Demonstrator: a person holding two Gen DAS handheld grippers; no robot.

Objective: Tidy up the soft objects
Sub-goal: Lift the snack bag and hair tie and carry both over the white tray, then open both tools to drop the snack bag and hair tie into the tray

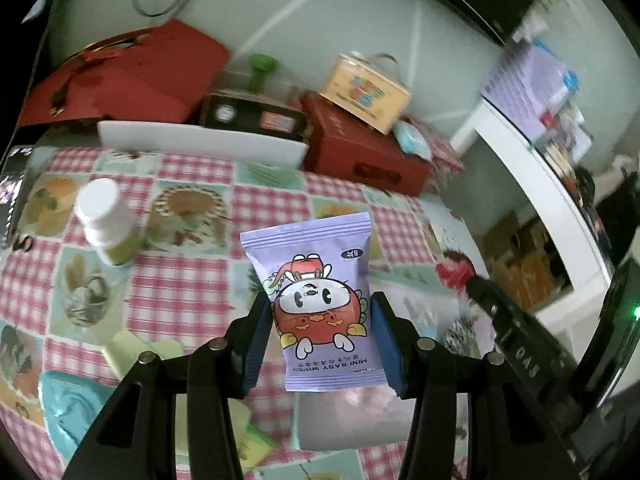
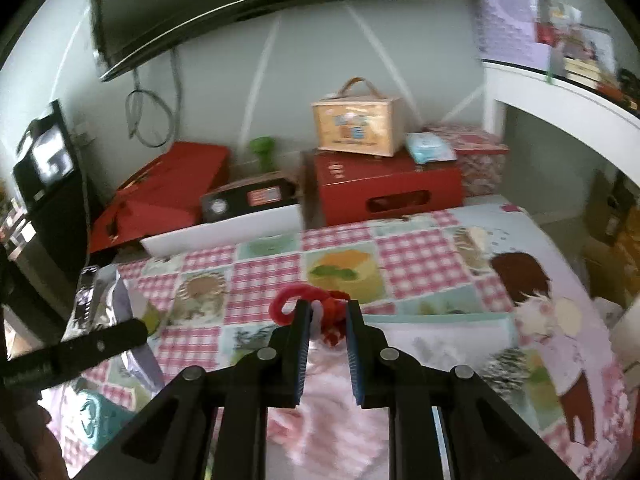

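The purple baby wipes pack is clamped between the left gripper fingers, lifted clear above the worktop. The right gripper fingers are pressed onto a red fuzzy toy atop something pink and soft. Beneath lies a checked pink tablecloth with picture squares. Open cloth stretches ahead to a white tray near the far edge. Beyond stand red boxes, a small handled case and the wall. Only the left wrist view shows a white-capped bottle to the left; only the right wrist view shows a dark screen at far left.
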